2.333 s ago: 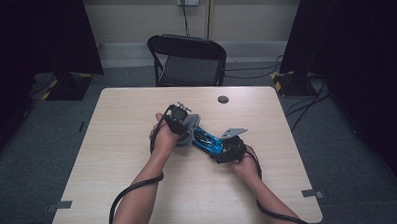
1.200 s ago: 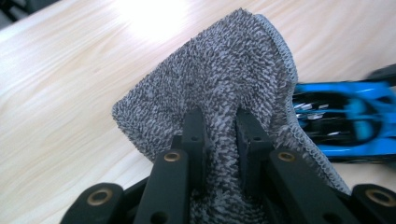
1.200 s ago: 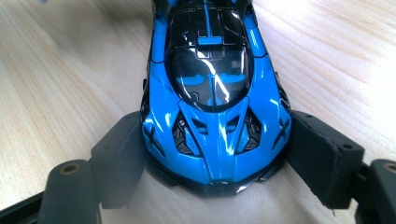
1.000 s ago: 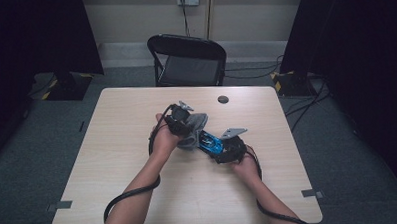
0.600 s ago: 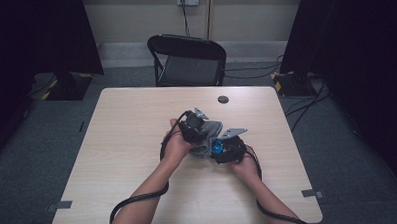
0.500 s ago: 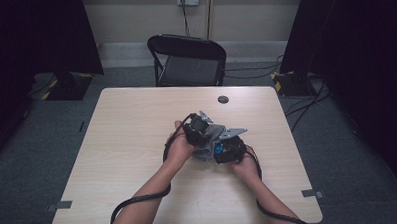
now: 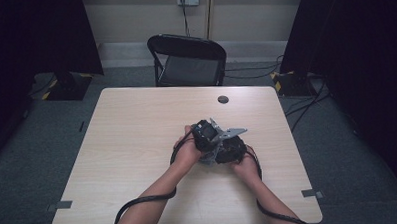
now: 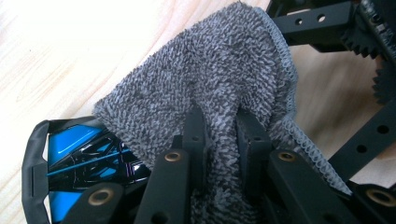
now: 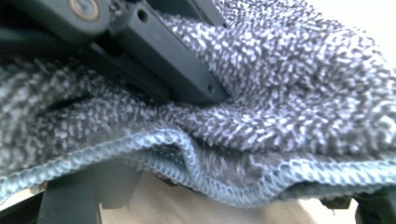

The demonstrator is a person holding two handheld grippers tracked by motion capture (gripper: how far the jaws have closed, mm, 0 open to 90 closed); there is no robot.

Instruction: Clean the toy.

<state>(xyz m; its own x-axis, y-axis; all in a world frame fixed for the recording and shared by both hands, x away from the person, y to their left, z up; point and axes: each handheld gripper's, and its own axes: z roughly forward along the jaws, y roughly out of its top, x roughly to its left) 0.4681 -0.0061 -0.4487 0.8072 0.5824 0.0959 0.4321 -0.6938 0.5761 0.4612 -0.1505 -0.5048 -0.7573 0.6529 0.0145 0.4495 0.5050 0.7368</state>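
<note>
My left gripper (image 8: pixel 219 116) is shut on a fold of a grey terry cloth (image 8: pixel 219 60). The cloth lies draped over a blue and black object (image 8: pixel 74 149), whose corner peeks out at the lower left. In the high view both hands meet near the table's middle, the left gripper (image 7: pixel 212 141) pressed against the right gripper (image 7: pixel 227 153). The right gripper (image 9: pixel 210 191) has its jaws wide apart at either side of the object, holding it under the cloth (image 9: pixel 289 93). One of the left gripper's fingers (image 9: pixel 173 60) presses into the cloth from above.
The light wooden table (image 7: pixel 137 124) has a small black round thing (image 7: pixel 223 99) near its far edge. A black folding chair (image 7: pixel 187 62) stands behind the table. Cables trail from both grippers over the near edge.
The left hand has moved right and down with the cloth, up against the right gripper. The blue object, plain to see before, is now covered. The right hand has stayed put.
</note>
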